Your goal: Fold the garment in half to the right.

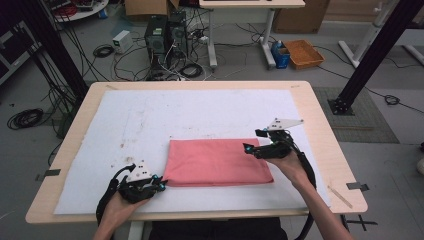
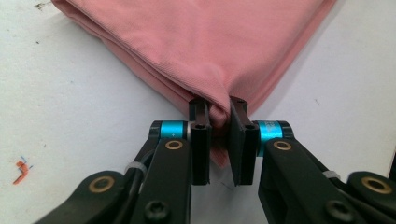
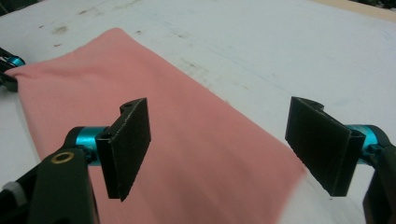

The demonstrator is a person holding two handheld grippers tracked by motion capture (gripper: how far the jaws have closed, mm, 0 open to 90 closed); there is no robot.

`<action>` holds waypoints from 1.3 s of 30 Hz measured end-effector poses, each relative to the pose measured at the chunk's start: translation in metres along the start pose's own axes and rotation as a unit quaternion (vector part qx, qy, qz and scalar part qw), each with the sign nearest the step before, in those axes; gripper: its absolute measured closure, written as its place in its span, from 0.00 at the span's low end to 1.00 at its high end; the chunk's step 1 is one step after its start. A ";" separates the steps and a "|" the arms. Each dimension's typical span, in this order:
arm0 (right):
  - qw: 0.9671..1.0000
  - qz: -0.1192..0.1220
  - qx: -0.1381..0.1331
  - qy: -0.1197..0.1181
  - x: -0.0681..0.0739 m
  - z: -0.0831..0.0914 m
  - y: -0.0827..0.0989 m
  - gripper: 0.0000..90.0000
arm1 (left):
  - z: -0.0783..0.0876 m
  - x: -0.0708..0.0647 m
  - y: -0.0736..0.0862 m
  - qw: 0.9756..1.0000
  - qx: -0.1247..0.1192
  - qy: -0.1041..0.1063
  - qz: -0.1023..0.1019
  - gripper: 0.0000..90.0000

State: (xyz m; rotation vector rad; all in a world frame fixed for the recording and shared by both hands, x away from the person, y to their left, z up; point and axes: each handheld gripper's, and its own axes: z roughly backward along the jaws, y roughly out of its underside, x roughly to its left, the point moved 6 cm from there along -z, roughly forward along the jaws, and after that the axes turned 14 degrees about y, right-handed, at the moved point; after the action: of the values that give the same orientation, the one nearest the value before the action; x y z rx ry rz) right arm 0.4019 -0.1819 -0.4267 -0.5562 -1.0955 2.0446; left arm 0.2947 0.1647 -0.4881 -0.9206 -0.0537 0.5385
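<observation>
A folded pink cloth (image 1: 218,162) lies flat on the white sheet (image 1: 150,120) that covers the tabletop (image 1: 320,125), in the lower middle of the high view. The left tongs (image 1: 162,183) sit at the cloth's lower left corner, low in the frame, held by the person's left hand (image 1: 117,207). In the left gripper view they are closed on that corner: the pads pinch a bunched fold of the pink cloth (image 2: 205,51) between them. The right tongs (image 1: 248,148) hover over the cloth's right end, right of centre in the high view. In the right gripper view their pads (image 3: 128,144) stand wide apart with nothing between them, above the pink cloth (image 3: 187,154).
</observation>
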 end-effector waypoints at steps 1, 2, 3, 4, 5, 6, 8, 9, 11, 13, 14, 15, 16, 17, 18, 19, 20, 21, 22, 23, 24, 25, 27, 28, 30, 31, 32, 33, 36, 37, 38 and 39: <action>1.000 0.003 0.002 -0.004 0.004 -0.004 -0.003 0.26 | 0.000 0.000 0.000 1.000 0.001 0.000 0.000 0.90; 1.000 0.009 0.004 -0.010 0.010 -0.009 -0.007 0.26 | 0.000 0.000 0.000 1.000 0.002 0.000 -0.001 0.90; 1.000 0.009 0.004 -0.010 0.010 -0.009 -0.007 0.26 | 0.000 0.000 0.000 1.000 0.002 0.000 -0.001 0.91; 1.000 0.016 0.007 -0.015 0.015 -0.017 -0.012 0.26 | 0.000 0.000 0.000 1.000 0.000 0.001 -0.001 0.91; 0.999 0.018 0.015 -0.032 0.025 -0.030 -0.018 0.28 | 0.000 0.000 0.000 1.000 -0.001 0.002 0.000 0.91; 0.999 0.022 0.019 -0.040 0.030 -0.036 -0.021 0.28 | 0.000 0.000 0.000 1.000 -0.001 0.003 -0.001 0.91; 0.998 0.037 0.029 -0.046 0.041 -0.049 -0.028 0.28 | 0.000 0.001 0.001 1.000 -0.002 0.005 -0.002 0.91; 0.997 0.045 0.034 -0.051 0.046 -0.056 -0.031 0.28 | 0.000 0.001 0.001 1.000 -0.002 0.004 -0.003 0.91; 0.996 0.054 0.040 -0.060 0.056 -0.069 -0.039 0.28 | 0.000 0.001 0.001 1.000 -0.001 0.004 -0.005 0.90; 0.995 0.060 0.044 -0.071 0.067 -0.083 -0.047 0.31 | 0.000 0.000 0.001 1.000 -0.001 0.002 -0.006 0.90; 0.994 0.064 0.044 -0.079 0.071 -0.089 -0.051 0.33 | 0.000 0.001 0.001 1.000 0.000 0.002 -0.008 0.90; 0.993 0.064 0.046 -0.085 0.076 -0.095 -0.056 0.33 | 0.000 0.000 0.001 1.000 -0.003 0.001 -0.006 0.90; 0.993 0.068 0.049 -0.088 0.082 -0.102 -0.060 0.34 | 0.000 0.000 0.001 1.000 -0.003 0.001 -0.007 0.90; 0.992 0.071 0.052 -0.091 0.087 -0.108 -0.063 0.35 | 0.000 0.001 0.001 1.000 -0.003 0.002 -0.007 0.90; 0.992 0.072 0.051 -0.096 0.093 -0.114 -0.067 0.37 | 0.000 0.000 0.001 1.000 -0.005 0.002 -0.006 0.90; 0.991 0.072 0.054 -0.100 0.098 -0.120 -0.069 0.37 | 0.000 0.001 0.001 1.000 -0.005 0.002 -0.007 0.90; 0.990 0.077 0.056 -0.103 0.104 -0.126 -0.071 0.38 | 0.000 0.001 0.002 1.000 -0.006 0.002 -0.007 0.90; 0.989 0.084 0.060 -0.105 0.109 -0.132 -0.072 0.38 | 0.000 0.000 0.002 1.000 -0.006 0.003 -0.005 0.90; 0.988 0.090 0.062 -0.105 0.114 -0.138 -0.074 0.39 | 0.000 0.000 0.002 1.000 -0.006 0.003 -0.006 0.90; 0.988 0.094 0.065 -0.106 0.120 -0.143 -0.074 0.41 | 0.000 0.000 0.002 1.000 -0.005 0.002 -0.008 0.90; 0.987 0.098 0.067 -0.106 0.125 -0.149 -0.074 0.42 | 0.000 0.000 0.002 1.000 -0.005 0.002 -0.008 0.90; 0.986 0.102 0.072 -0.107 0.129 -0.154 -0.073 0.42 | 0.000 0.000 0.002 1.000 -0.005 0.001 -0.008 0.90; 0.986 0.104 0.077 -0.110 0.136 -0.163 -0.072 0.43 | 0.000 0.001 0.002 1.000 -0.005 0.002 -0.008 0.90; 0.985 0.108 0.077 -0.110 0.140 -0.168 -0.071 0.44 | 0.000 0.000 0.002 1.000 -0.005 0.002 -0.008 0.90; 0.984 0.118 0.082 -0.106 0.145 -0.175 -0.070 0.46 | 0.000 0.000 0.002 1.000 -0.006 0.002 -0.009 0.90; 0.984 0.120 0.085 -0.105 0.147 -0.179 -0.069 0.46 | 0.000 0.000 0.002 1.000 -0.006 0.002 -0.009 0.90; 0.983 0.119 0.087 -0.105 0.148 -0.182 -0.069 0.46 | 0.000 0.000 0.002 1.000 -0.007 0.002 -0.009 0.90; 0.983 0.117 0.091 -0.105 0.150 -0.184 -0.068 0.47 | 0.000 0.000 0.002 1.000 -0.006 0.002 -0.009 0.90; 0.982 0.127 0.097 -0.102 0.153 -0.191 -0.065 0.52 | 0.000 0.000 0.002 1.000 -0.006 0.002 -0.009 0.90; 0.981 0.133 0.100 -0.098 0.154 -0.192 -0.063 0.52 | 0.000 0.001 0.002 1.000 -0.007 0.002 -0.009 0.90; 0.981 0.133 0.104 -0.098 0.154 -0.193 -0.061 0.54 | 0.000 0.000 0.002 1.000 -0.007 0.003 -0.009 0.90; 0.980 0.134 0.106 -0.101 0.154 -0.194 -0.061 0.55 | 0.000 0.000 0.002 1.000 -0.007 0.002 -0.009 0.90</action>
State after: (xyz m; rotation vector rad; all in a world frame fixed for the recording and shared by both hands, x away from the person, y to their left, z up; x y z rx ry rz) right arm 0.4564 0.0601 -0.4855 -0.4102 -0.9381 2.4627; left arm 0.2942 0.1660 -0.4896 -0.9341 -0.0615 0.5198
